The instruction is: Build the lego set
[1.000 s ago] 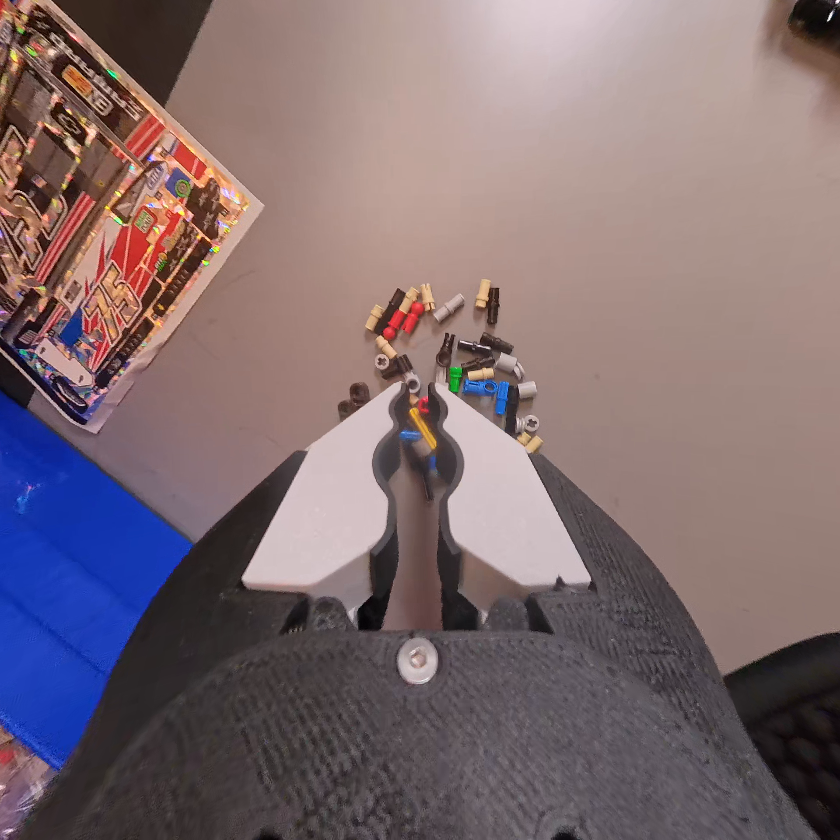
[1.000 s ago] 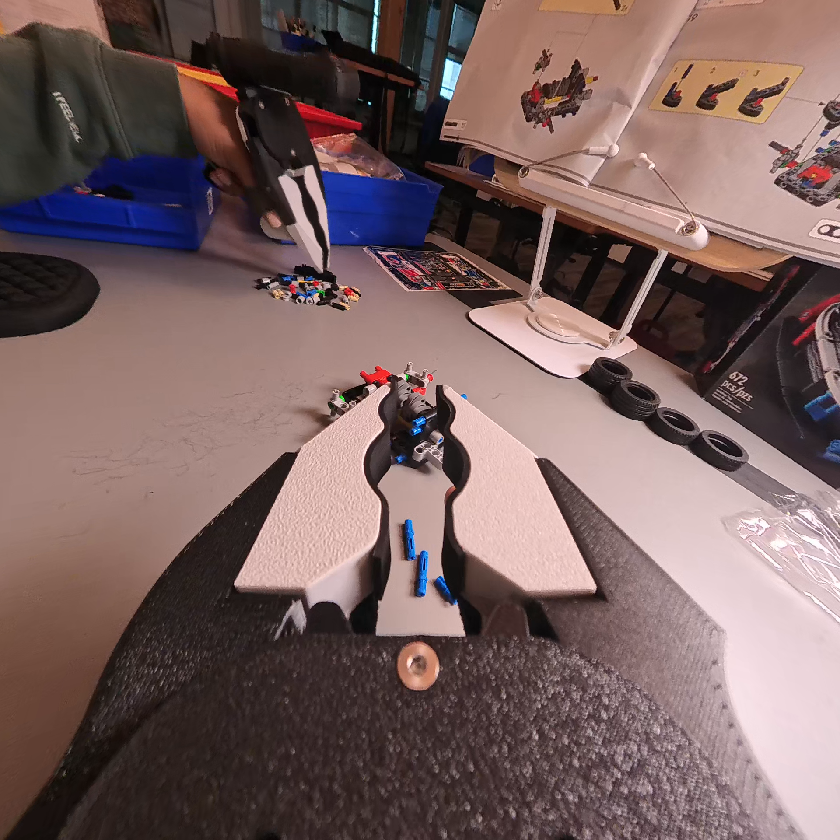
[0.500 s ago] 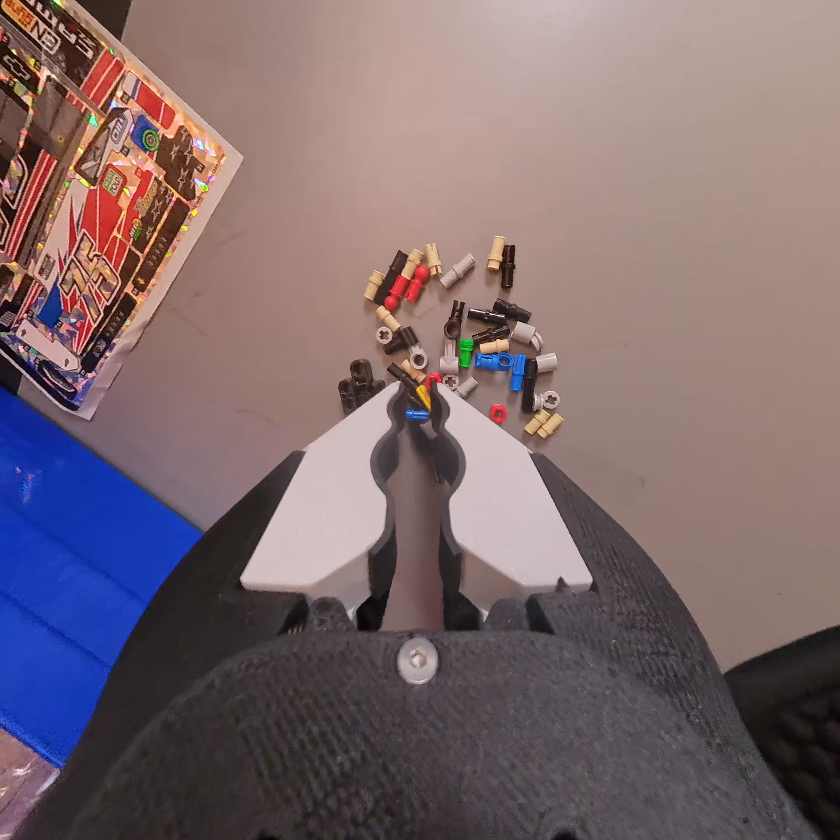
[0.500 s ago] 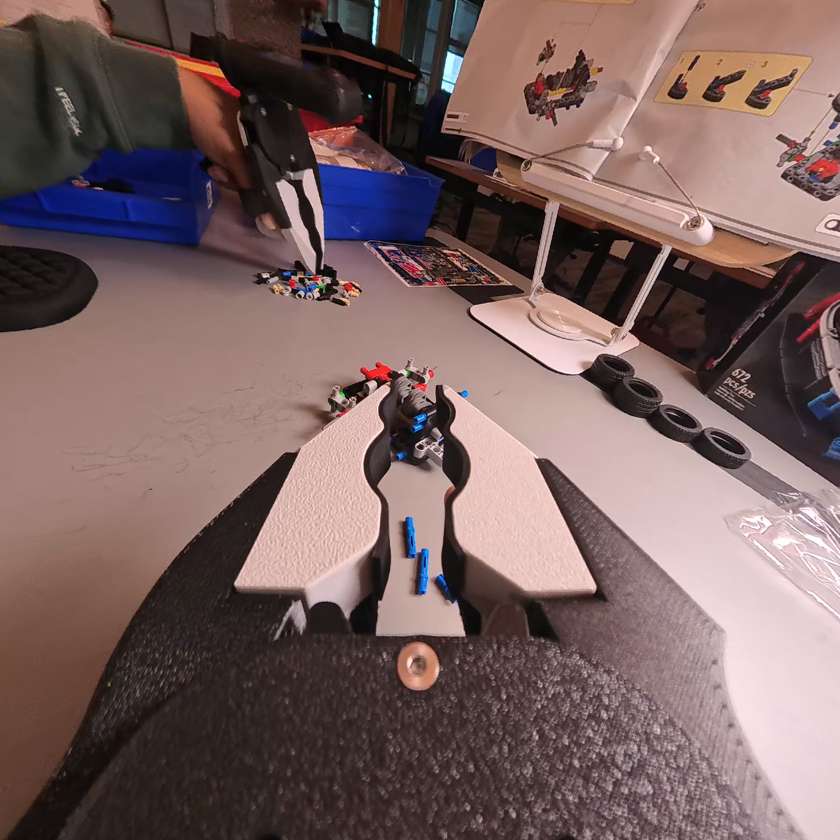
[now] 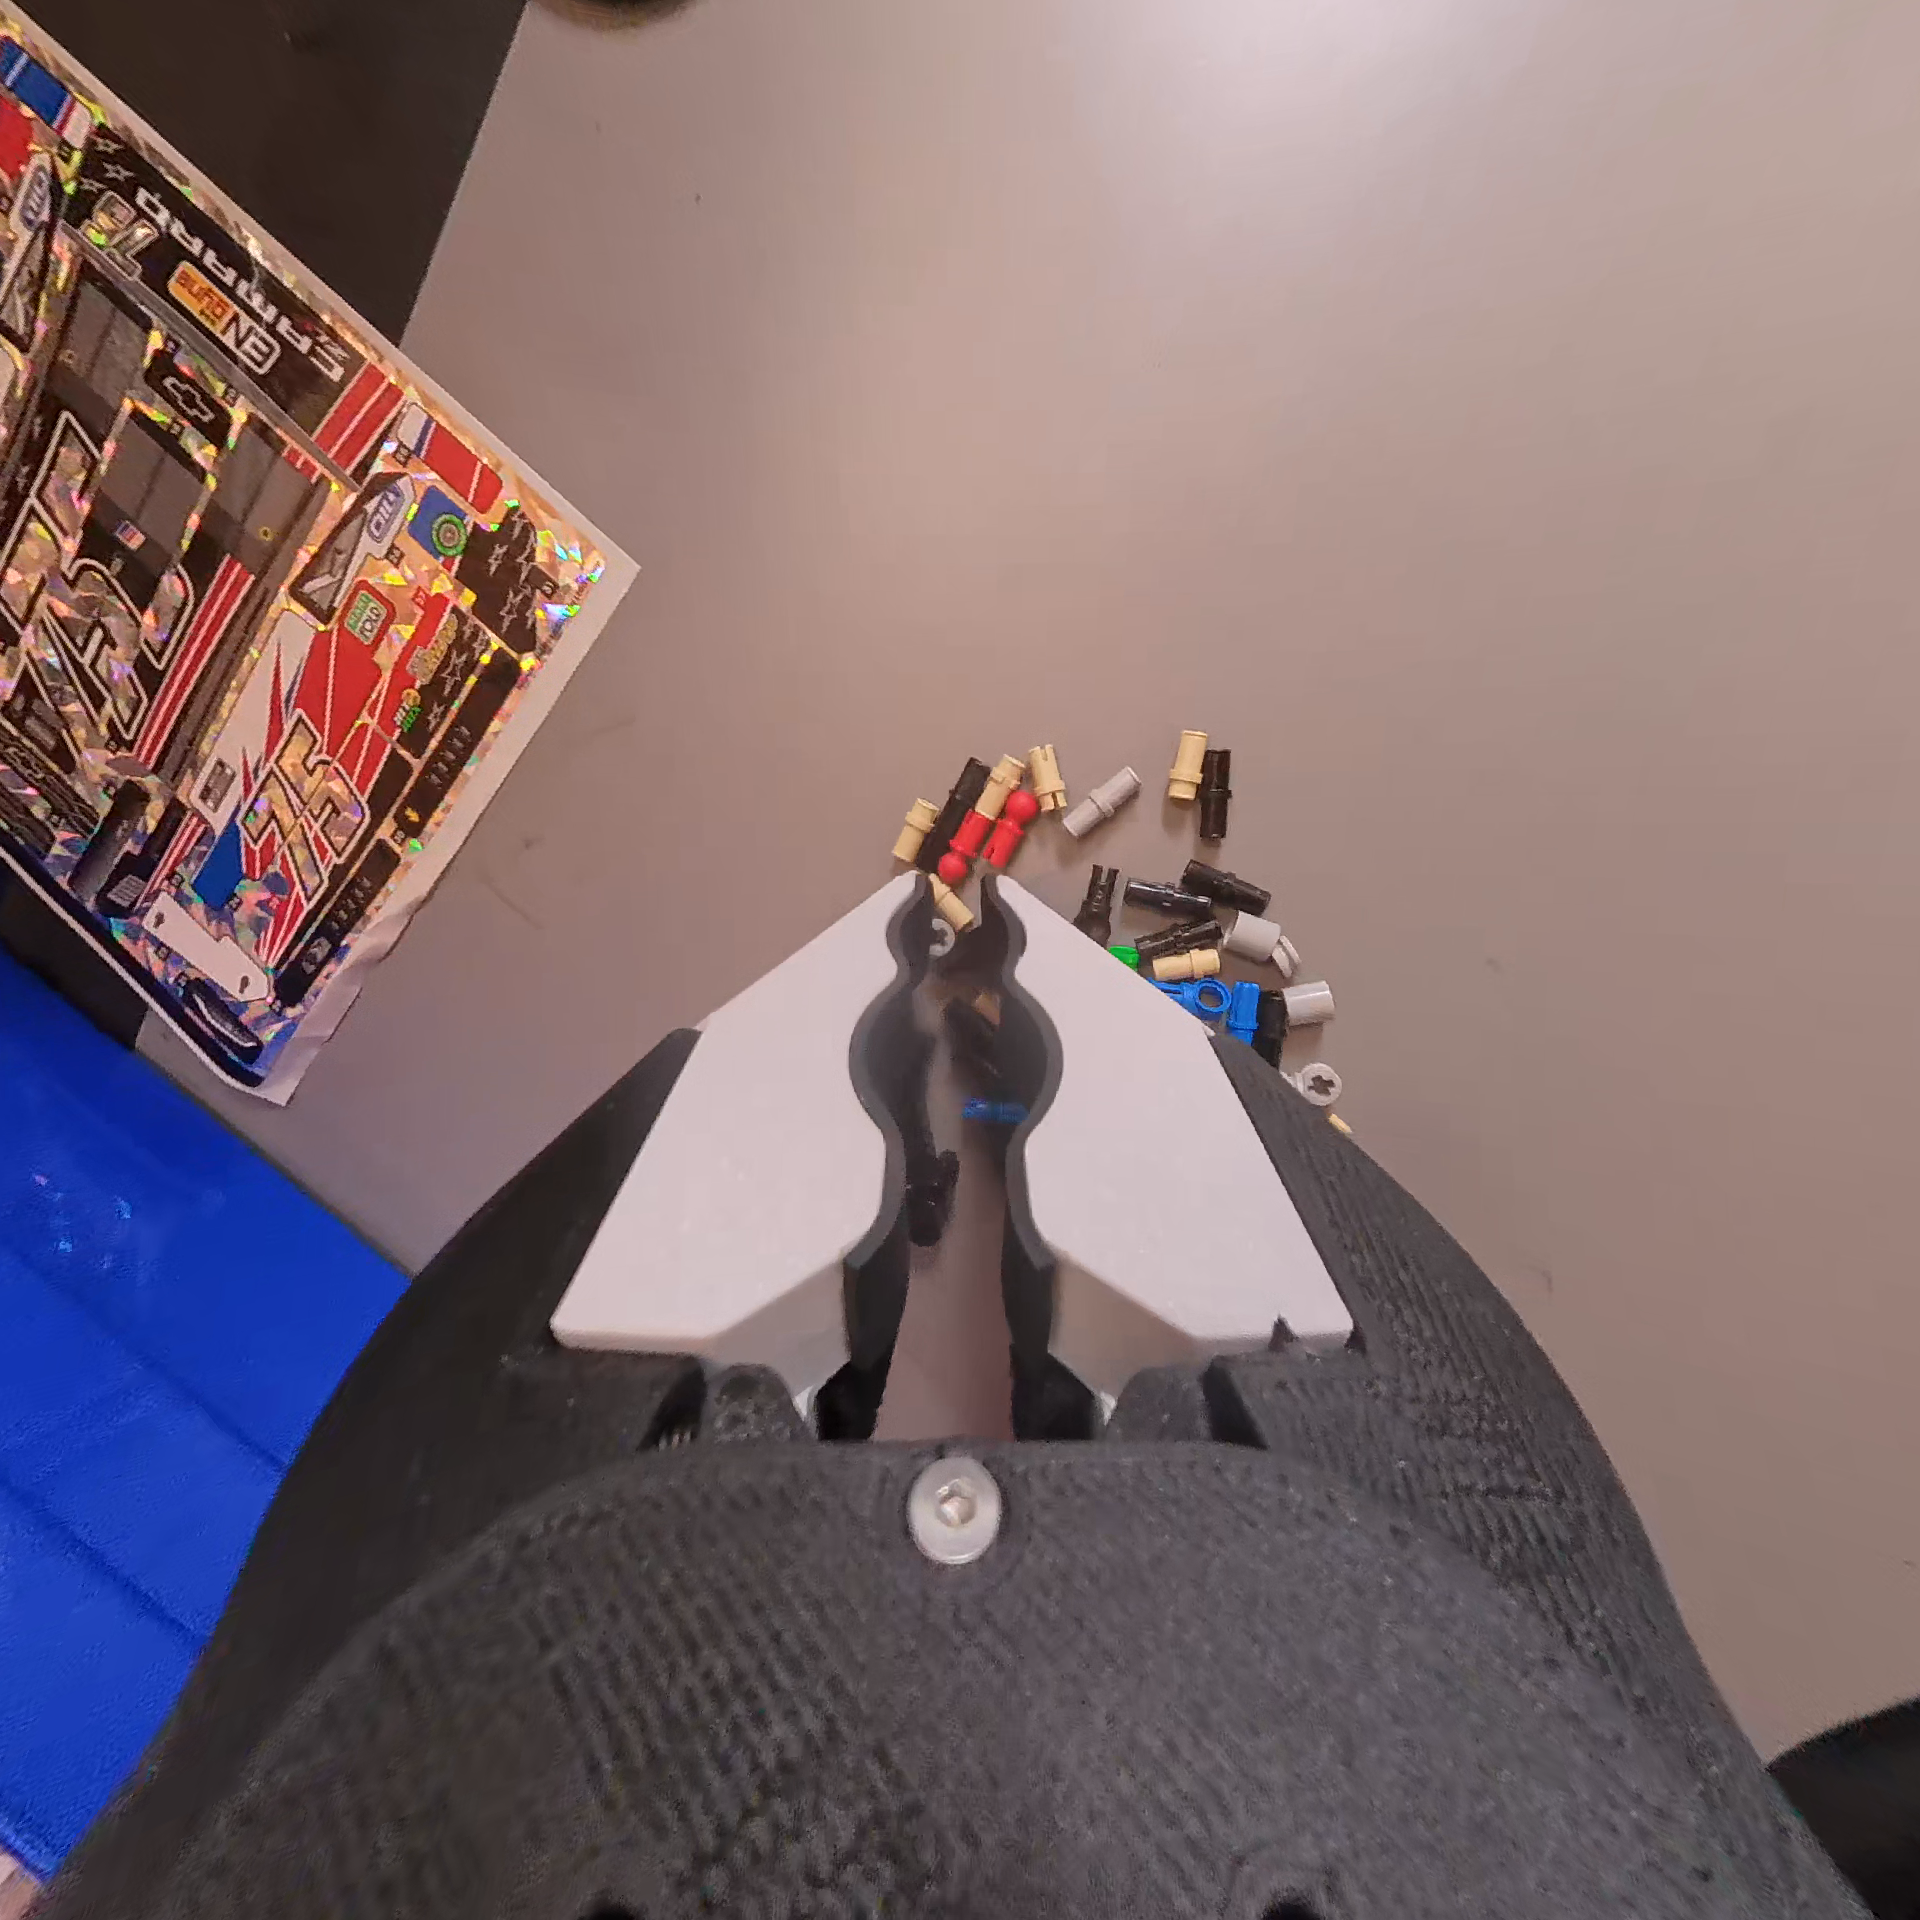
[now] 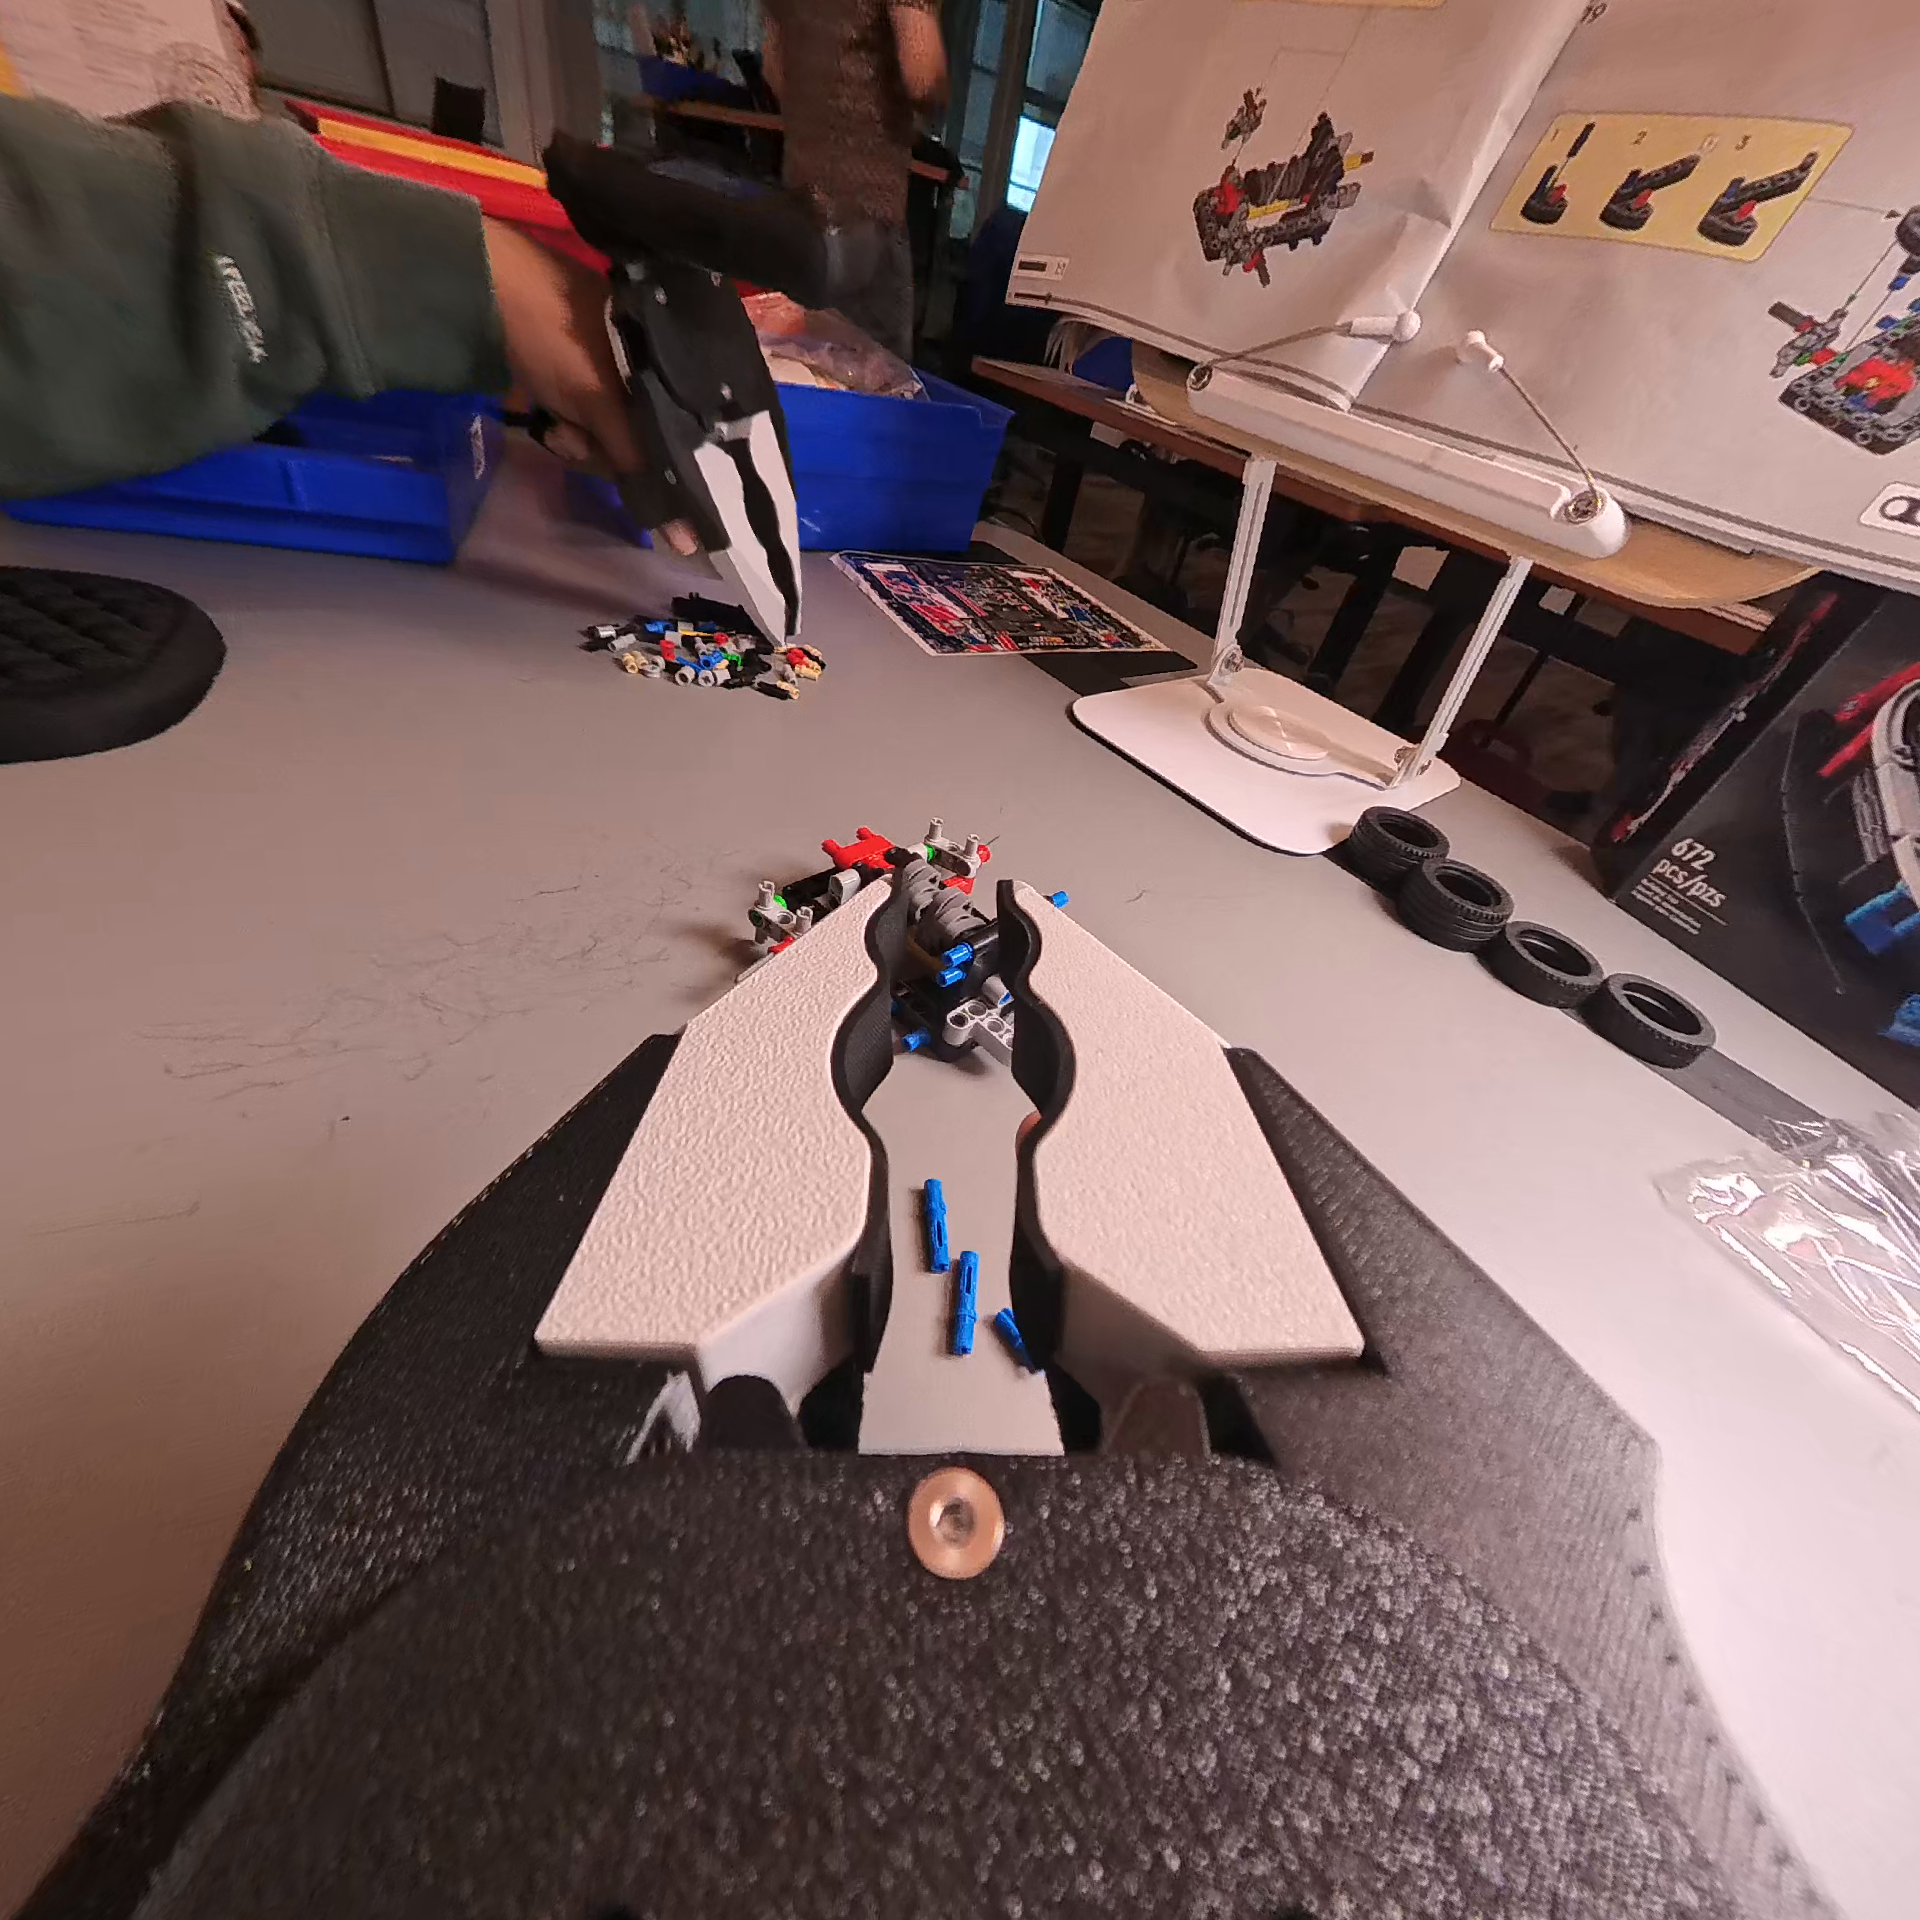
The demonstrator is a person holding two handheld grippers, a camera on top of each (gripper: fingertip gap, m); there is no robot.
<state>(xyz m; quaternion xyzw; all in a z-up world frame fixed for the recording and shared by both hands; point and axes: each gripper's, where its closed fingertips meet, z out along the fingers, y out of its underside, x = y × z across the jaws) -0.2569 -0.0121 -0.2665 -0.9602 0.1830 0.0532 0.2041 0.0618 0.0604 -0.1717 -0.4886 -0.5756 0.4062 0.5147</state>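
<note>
A pile of small lego pins [image 5: 1174, 904] in black, tan, blue, grey and red lies on the grey table; it also shows in the right wrist view [image 6: 707, 655]. My left gripper [image 5: 956, 888] points down at the pile's edge by the red pins [image 5: 987, 826]. Its jaws are open by a narrow gap, and a tan pin [image 5: 951, 902] shows between the tips. In the right wrist view the left gripper [image 6: 774, 613] is held by a hand in a green sleeve. My right gripper [image 6: 948, 891] is shut on a partly built lego assembly [image 6: 935, 935] resting on the table. Three loose blue pins [image 6: 951, 1262] lie under it.
A shiny sticker sheet [image 5: 239, 623] lies left of the pile. Blue bins [image 6: 894, 457] stand behind it. An instruction booklet [image 6: 1455, 208] rests on a white stand [image 6: 1268, 748]. Several tyres [image 6: 1538, 956], the set's box [image 6: 1787, 831], a plastic bag [image 6: 1829, 1247] and a black mat [image 6: 94, 665] are around. Tip to tip, the grippers are about 35 cm apart.
My left gripper has moved across the pile from the blue and yellow pieces toward the red and tan pins. Its gap is unchanged. My right gripper and the assembly have not moved.
</note>
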